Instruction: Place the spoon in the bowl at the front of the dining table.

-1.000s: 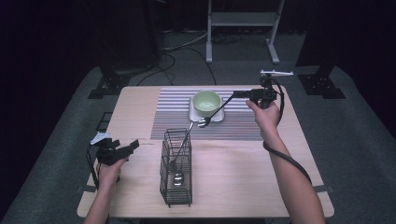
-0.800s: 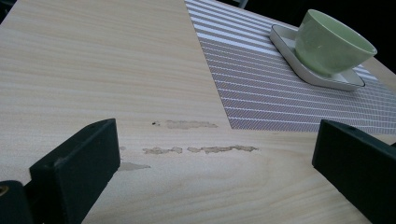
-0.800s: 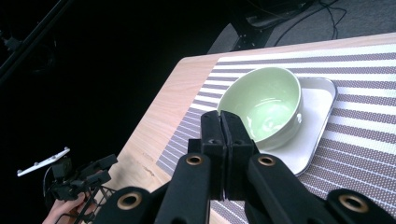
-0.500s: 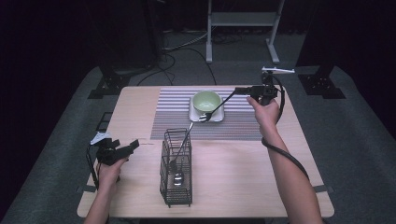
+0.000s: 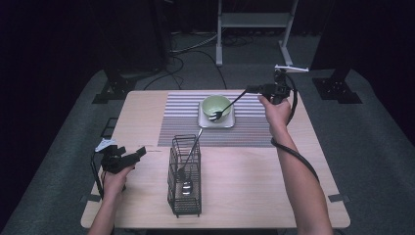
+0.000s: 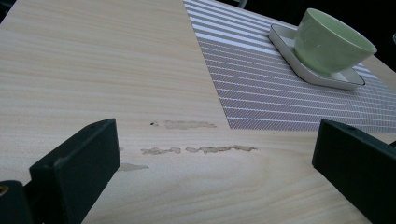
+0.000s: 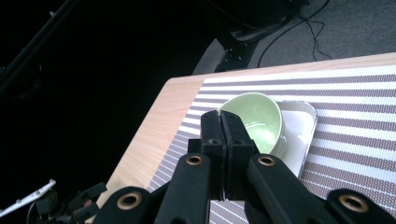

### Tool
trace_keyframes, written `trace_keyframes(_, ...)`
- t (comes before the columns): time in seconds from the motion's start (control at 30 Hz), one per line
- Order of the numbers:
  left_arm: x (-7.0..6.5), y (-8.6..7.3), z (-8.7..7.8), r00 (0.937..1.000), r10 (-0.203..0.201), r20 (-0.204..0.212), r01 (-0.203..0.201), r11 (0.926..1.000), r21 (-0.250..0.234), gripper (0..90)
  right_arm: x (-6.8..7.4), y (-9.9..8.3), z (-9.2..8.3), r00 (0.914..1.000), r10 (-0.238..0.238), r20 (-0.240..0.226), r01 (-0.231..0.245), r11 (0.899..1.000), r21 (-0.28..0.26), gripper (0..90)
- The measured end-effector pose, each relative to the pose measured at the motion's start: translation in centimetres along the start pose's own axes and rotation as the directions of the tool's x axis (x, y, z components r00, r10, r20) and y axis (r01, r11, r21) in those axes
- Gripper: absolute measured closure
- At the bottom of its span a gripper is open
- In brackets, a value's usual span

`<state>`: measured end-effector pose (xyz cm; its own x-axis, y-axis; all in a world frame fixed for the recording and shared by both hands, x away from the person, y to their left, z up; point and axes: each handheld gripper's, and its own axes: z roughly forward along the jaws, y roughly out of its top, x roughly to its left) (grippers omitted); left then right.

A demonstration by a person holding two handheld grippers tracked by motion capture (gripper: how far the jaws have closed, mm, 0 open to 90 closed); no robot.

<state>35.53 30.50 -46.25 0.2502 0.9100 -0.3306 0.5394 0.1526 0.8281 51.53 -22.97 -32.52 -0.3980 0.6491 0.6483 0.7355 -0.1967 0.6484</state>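
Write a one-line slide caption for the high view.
Right claw holds a fork over a green bowl while the left claw rests open beside a wire basket.

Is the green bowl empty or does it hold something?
Empty of contents: the right gripper view shows the green bowl with a bare inside. In the high view a fork held by the right gripper overlaps its rim.

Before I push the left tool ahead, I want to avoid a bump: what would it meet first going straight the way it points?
Probably the striped placemat: the left tool, open, faces bare table and then the mat's near edge. Beyond it sits the green bowl on its white tray, somewhat to the right; depth is hard to judge.
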Motion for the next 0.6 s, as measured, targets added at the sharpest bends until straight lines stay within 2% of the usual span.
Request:
trace_keyframes(0.43,0.0,0.0,-0.1,1.0000,-0.002,0.001,0.002,1.0000,0.000,0.0,-1.4,0.5,0.4,0.9983,0.049,0.031,-0.048,0.998,-0.031,89.0)
trace_keyframes(0.6,0.0,-0.1,-0.1,1.0000,-0.004,0.001,0.004,1.0000,-0.002,0.0,-1.9,1.0,0.6,0.9958,0.065,0.065,-0.062,0.997,-0.048,88.9)
